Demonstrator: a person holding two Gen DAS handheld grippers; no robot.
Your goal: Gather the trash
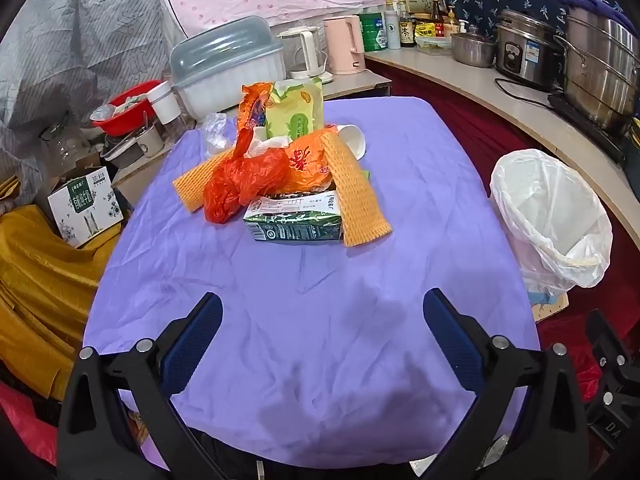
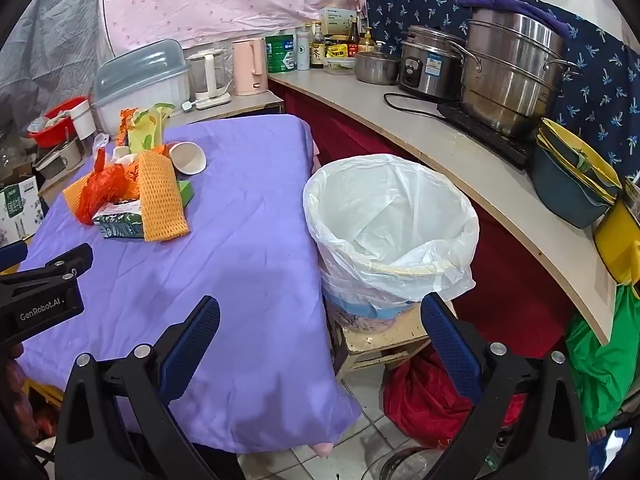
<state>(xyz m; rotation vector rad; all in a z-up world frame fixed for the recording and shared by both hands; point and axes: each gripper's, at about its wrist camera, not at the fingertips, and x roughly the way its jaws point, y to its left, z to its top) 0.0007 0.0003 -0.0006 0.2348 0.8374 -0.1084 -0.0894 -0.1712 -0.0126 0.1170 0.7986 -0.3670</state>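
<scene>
1. My left gripper (image 1: 322, 312) hangs over the near part of the purple tablecloth (image 1: 420, 208), tilted downward, its blue-padded fingers (image 1: 192, 344) spread wide with only cloth between them.
2. My right gripper (image 2: 320, 316) is likewise spread wide and holds nothing; it sits over the table's right edge, one finger above the cloth, the other in front of the bin's stool (image 2: 380, 344).
3. The trash sits in one heap toward the far middle of the table, well apart from both grippers.
4. Nearest me in the heap is a green-and-white carton (image 1: 294, 220), lying flat with its long axis running left to right across my left view.
5. An orange foam net sleeve (image 1: 356, 192) leans on the carton's right end; its long axis runs from the heap's top down toward me, the lower end resting on the cloth.
6. A second foam net sleeve (image 1: 200, 184) lies to the left, pointing out to the left and toward me, partly under an orange plastic bag (image 1: 248, 184).
7. Behind them a yellow-green packet (image 1: 296, 112) stands roughly upright, and a white paper cup (image 1: 354, 138) lies on its side, its mouth facing right and toward me.
8. The bin, lined with a white bag (image 2: 392, 216), stands just beside the table's right edge, mouth open upward.
</scene>
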